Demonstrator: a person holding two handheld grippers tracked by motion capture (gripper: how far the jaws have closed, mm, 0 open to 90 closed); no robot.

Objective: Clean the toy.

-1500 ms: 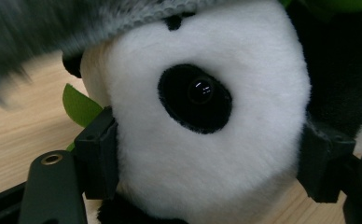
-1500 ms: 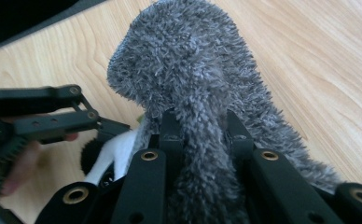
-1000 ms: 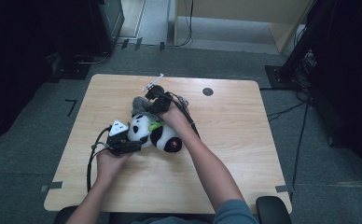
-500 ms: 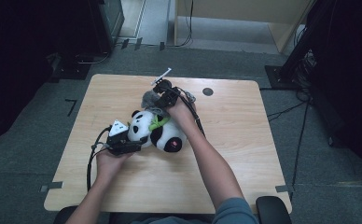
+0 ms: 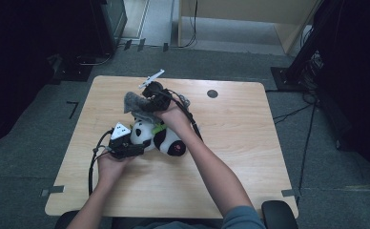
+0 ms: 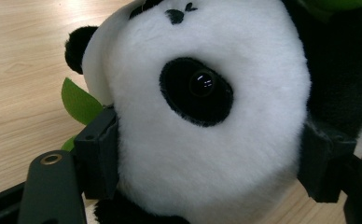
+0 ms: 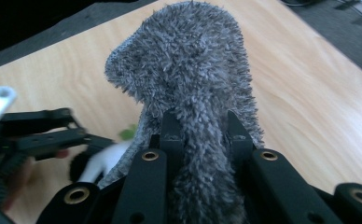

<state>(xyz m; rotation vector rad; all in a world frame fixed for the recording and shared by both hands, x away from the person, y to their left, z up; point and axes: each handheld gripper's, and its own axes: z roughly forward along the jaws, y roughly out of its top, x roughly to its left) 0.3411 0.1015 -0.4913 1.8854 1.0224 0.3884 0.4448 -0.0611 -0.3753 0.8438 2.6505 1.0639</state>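
Note:
A black-and-white panda plush with a green leaf lies on the wooden table, left of centre. My left gripper is shut on the panda's head, one black jaw pressed into each side of it. Just beyond the panda, a grey fuzzy cloth piece hangs above the table. My right gripper is shut on it, and the fuzzy fabric sticks up between its jaws. The left gripper's dark frame appears at the left of the right gripper view.
A small black round mark sits on the table's far right part. Cables trail from both grippers over the tabletop. Grey carpet surrounds the table, with a dark cabinet beyond the far left corner.
My right gripper has pulled the grey fuzzy piece up and off the panda, toward the table's far left. The left gripper has kept the panda's head still.

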